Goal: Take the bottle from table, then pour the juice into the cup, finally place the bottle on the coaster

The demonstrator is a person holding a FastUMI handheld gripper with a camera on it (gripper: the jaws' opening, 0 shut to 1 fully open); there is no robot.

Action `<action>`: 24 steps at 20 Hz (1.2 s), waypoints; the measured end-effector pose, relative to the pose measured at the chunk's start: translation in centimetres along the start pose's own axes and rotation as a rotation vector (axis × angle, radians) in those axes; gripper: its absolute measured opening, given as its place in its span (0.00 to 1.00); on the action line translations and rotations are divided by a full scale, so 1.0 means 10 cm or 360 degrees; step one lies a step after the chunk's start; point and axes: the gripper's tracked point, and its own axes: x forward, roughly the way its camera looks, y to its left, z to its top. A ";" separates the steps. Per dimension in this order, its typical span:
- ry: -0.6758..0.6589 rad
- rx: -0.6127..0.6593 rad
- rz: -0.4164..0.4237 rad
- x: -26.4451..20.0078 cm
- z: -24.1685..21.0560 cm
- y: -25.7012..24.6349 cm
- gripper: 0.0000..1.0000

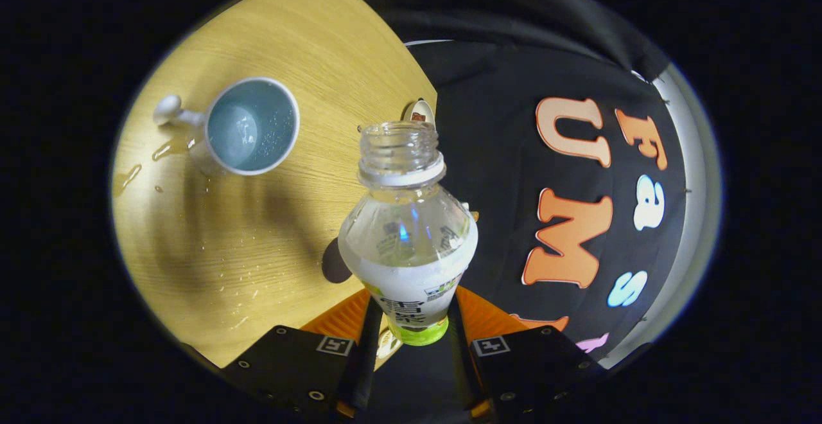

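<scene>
Here the gripper (411, 321) fingers clamp the uncapped bottle (409, 244), with the cup (252, 126) on the wet table (270, 244) beyond

Open bottle (407, 244) clamped betw. fingers (371, 321), cup (252, 126) w/ liquid beyond on table (308, 38).

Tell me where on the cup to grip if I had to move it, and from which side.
Take the cup by its handle, the knobbed stub on the side away from the bottle, coming from that side. The wet rim is wide for two fingers. The hand-held gripper is shut on the bottle, so free it first.
</scene>
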 end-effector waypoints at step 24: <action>-0.0099 0.2160 0.0510 1.11 -0.48 0.02 0.53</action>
